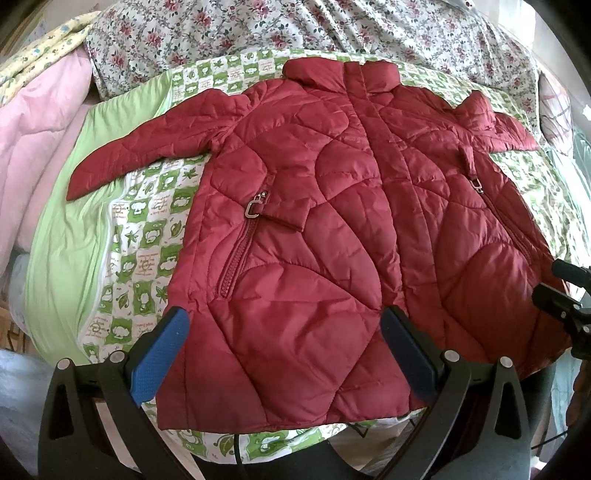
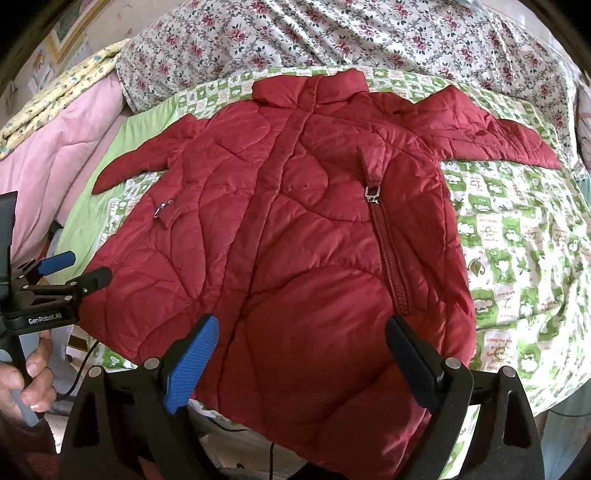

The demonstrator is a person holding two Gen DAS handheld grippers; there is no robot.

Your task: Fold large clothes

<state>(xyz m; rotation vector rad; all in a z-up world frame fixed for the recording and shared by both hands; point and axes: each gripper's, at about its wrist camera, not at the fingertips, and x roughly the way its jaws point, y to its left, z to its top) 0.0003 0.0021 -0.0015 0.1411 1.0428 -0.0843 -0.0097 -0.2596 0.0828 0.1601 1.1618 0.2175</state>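
Observation:
A dark red quilted jacket [image 1: 332,221] lies flat, front up and closed, on a green-and-white patterned cover [image 1: 140,229]; it also shows in the right wrist view [image 2: 295,229]. Both sleeves are spread out to the sides, collar at the far end. My left gripper [image 1: 284,350] is open and empty above the jacket's near left hem. My right gripper [image 2: 301,358] is open and empty above the near right hem. The left gripper also shows at the left edge of the right wrist view [image 2: 79,267], and the right gripper at the right edge of the left wrist view [image 1: 561,291].
A floral sheet [image 1: 258,33] lies bunched behind the jacket. A pink quilt [image 1: 33,147] and a yellow patterned cloth [image 1: 44,48] lie at the left. A plain green sheet [image 1: 74,229] borders the cover. The bed's near edge runs below the hem.

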